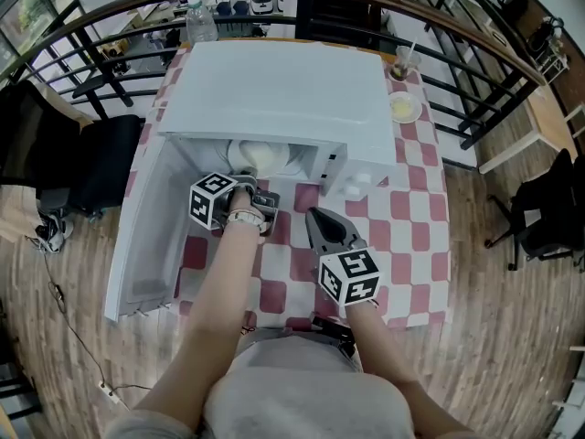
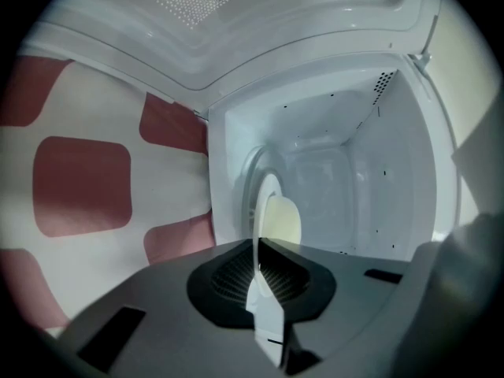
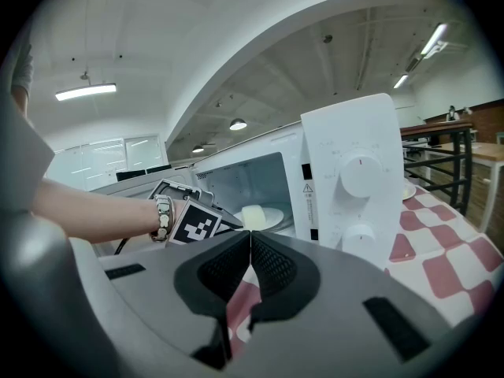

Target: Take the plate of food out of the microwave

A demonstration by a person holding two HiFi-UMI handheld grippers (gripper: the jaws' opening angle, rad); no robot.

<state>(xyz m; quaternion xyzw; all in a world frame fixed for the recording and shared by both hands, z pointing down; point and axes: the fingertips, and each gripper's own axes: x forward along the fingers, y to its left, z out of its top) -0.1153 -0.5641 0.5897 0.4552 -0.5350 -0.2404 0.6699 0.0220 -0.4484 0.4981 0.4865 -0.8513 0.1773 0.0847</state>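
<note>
The white microwave (image 1: 274,85) stands on the red-and-white checked table, its door (image 1: 137,236) swung open to the left. Inside lies a white plate (image 1: 260,156) with a pale yellow piece of food (image 2: 282,220). My left gripper (image 1: 249,183) reaches into the opening and is shut on the plate's near rim (image 2: 260,290), which shows as a thin white edge between the pads. My right gripper (image 1: 320,219) hovers over the table in front of the control panel (image 3: 354,172), shut with nothing between its jaws. From the right gripper view the plate (image 3: 272,217) sits low in the cavity.
Behind the microwave are a water bottle (image 1: 201,21), a cup with a straw (image 1: 403,62) and a small saucer (image 1: 405,107). A black railing (image 1: 475,53) curves round the table's far side. A dark chair (image 1: 101,163) stands left of the open door.
</note>
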